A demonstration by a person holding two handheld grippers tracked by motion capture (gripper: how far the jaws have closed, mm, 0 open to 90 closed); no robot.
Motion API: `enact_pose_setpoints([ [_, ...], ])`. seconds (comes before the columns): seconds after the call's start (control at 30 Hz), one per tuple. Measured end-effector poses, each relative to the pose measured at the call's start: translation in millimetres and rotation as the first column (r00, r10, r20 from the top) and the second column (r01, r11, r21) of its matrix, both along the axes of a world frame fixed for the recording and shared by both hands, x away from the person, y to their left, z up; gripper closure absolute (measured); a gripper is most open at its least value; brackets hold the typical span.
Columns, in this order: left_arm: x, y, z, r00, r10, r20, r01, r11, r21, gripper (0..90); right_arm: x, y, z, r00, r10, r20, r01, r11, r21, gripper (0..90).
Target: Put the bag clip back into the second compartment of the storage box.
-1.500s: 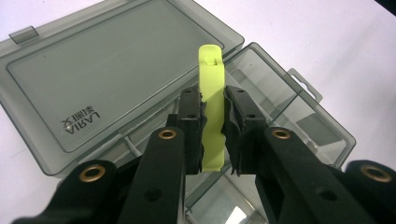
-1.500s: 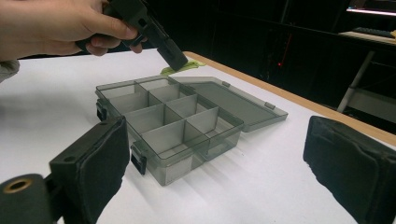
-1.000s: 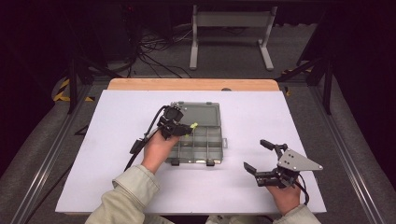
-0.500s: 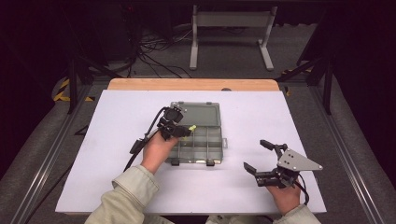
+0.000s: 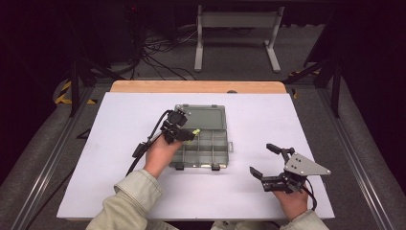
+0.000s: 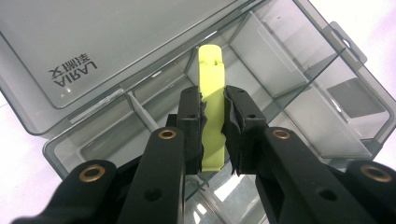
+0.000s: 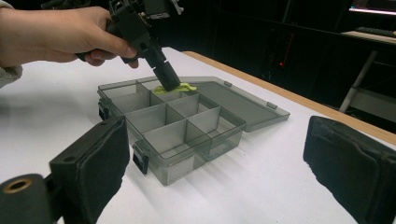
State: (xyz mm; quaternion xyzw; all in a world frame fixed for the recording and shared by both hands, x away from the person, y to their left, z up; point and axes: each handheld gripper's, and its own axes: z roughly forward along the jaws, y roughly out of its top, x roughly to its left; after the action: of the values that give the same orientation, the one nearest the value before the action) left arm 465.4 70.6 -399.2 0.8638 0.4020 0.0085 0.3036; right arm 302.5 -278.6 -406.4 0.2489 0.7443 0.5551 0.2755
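Yellow-green plastic, a small flat strip, sits clamped between the jaws of the left gripper, which a hand holds over the back compartments of the smoky clear box lying open on the white table, its lid flat behind it. Well apart to the right, near the table's front edge, the right gripper rests with its jaws spread wide and nothing between them, pointing toward the box.

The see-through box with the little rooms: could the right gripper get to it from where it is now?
Probably yes. The right gripper is open, and bare white table lies between it and the box.
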Motion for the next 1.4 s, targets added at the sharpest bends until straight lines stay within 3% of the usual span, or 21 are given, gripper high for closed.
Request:
enact_pose_setpoints([
  [0.23, 0.2, 0.3, -0.4, 1.0, 0.001, 0.007, -0.001, 0.9999, 0.01, 76.1, 0.1, 0.0, 0.0, 1.0, 0.001, 0.0, -0.001, 1.0, 0.0, 7.8],
  [0.43, -0.5, 0.9, 0.2, 1.0, -0.001, 0.003, 0.001, 0.9999, 0.01, 69.5, 0.0, -0.6, 0.0, 1.0, -0.001, 0.0, 0.001, 1.0, -0.001, 7.8],
  [0.53, -3.4, 1.9, 4.0, 0.9996, -0.018, 0.021, 0.018, 0.9998, 0.003, 67.0, 0.5, 0.0, -0.2, 1.0, 0.002, -0.001, -0.002, 1.0, 0.001, 7.7],
  [0.7, -9.9, 6.5, 14.0, 0.9981, -0.041, 0.046, 0.043, 0.9984, -0.038, 55.3, 1.0, 0.4, -0.3, 1.0, 0.003, 0.001, -0.003, 1.0, -0.001, 7.8],
  [0.77, -15.5, 9.7, 21.5, 0.996, -0.053, 0.073, 0.057, 0.9963, -0.064, 43.5, 0.9, 0.4, -0.3, 1.0, 0.002, 0.0, -0.002, 1.0, -0.001, 7.7],
  [0.87, -20.7, 11.5, 26.3, 0.9938, -0.059, 0.094, 0.067, 0.9947, -0.078, 36.9, 0.6, 0.6, -0.3, 1.0, 0.001, 0.001, -0.001, 1.0, 0.001, 7.7],
  [1.0, -33.0, 15.6, 35.8, 0.9873, -0.084, 0.135, 0.097, 0.9907, -0.095, 22.7, 0.8, 0.8, -0.5, 1.0, 0.0, -0.001, 0.0, 1.0, -0.002, 7.6],
  [1.17, -51.3, 25.8, 48.4, 0.9757, -0.095, 0.197, 0.118, 0.9874, -0.106, 13.4, 0.9, 1.0, -0.4, 1.0, -0.001, -0.002, 0.001, 1.0, 0.001, 7.5],
  [1.4, -78.3, 46.3, 60.7, 0.9487, -0.105, 0.298, 0.152, 0.9781, -0.142, 4.9, 0.3, 1.6, -0.4, 1.0, -0.005, -0.001, 0.005, 1.0, 0.004, 7.4],
])
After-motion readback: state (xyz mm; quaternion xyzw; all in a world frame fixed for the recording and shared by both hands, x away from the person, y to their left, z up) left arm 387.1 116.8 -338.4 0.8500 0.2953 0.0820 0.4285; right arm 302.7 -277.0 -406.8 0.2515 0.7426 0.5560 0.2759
